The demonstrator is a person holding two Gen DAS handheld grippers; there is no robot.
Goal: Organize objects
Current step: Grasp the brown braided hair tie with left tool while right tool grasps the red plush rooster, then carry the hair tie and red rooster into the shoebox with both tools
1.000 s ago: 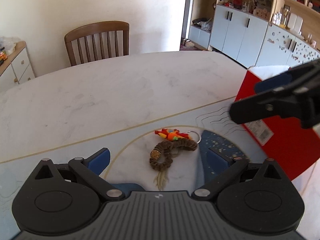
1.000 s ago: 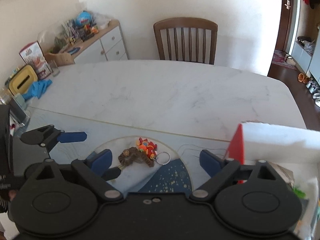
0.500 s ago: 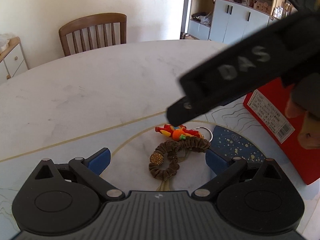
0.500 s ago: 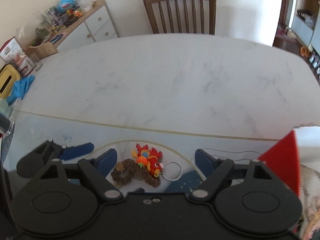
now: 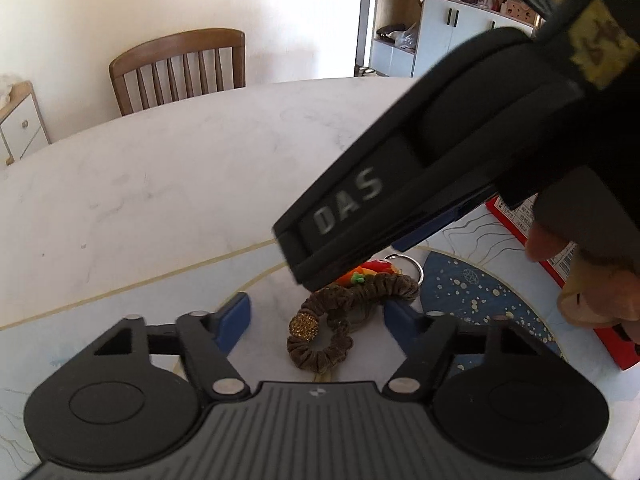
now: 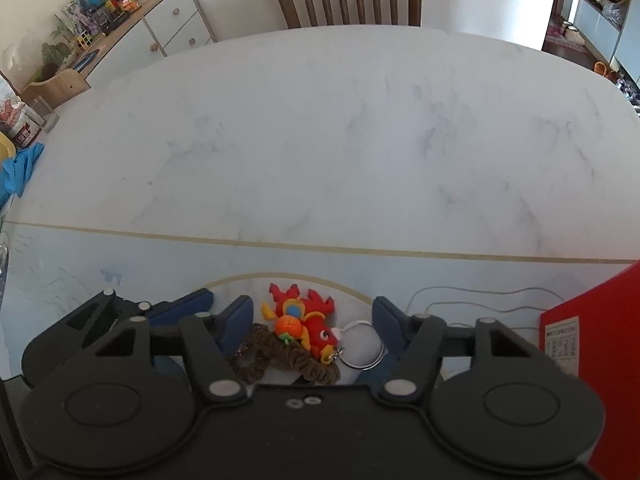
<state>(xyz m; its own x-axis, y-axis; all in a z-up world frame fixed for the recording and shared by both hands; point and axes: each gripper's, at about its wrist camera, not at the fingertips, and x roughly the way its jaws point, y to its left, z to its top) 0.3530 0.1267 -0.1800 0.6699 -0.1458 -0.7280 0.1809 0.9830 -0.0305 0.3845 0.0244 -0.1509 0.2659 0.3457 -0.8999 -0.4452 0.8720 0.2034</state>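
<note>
Brown fabric scrunchie (image 5: 340,312) and red plush keychain (image 6: 308,326) lie touching near the white marble table's (image 6: 320,140) near edge. Right gripper (image 6: 314,320) and left gripper (image 5: 316,314) straddle them, jaws wide. Red cardboard box (image 6: 600,360) stands rightward; far tabletop lies bare.

Keychain toy (image 5: 366,270) mostly behind right tool (image 5: 400,208)

Marble table (image 6: 360,140): scrunchie (image 5: 340,312), keychain (image 6: 308,324).
</note>
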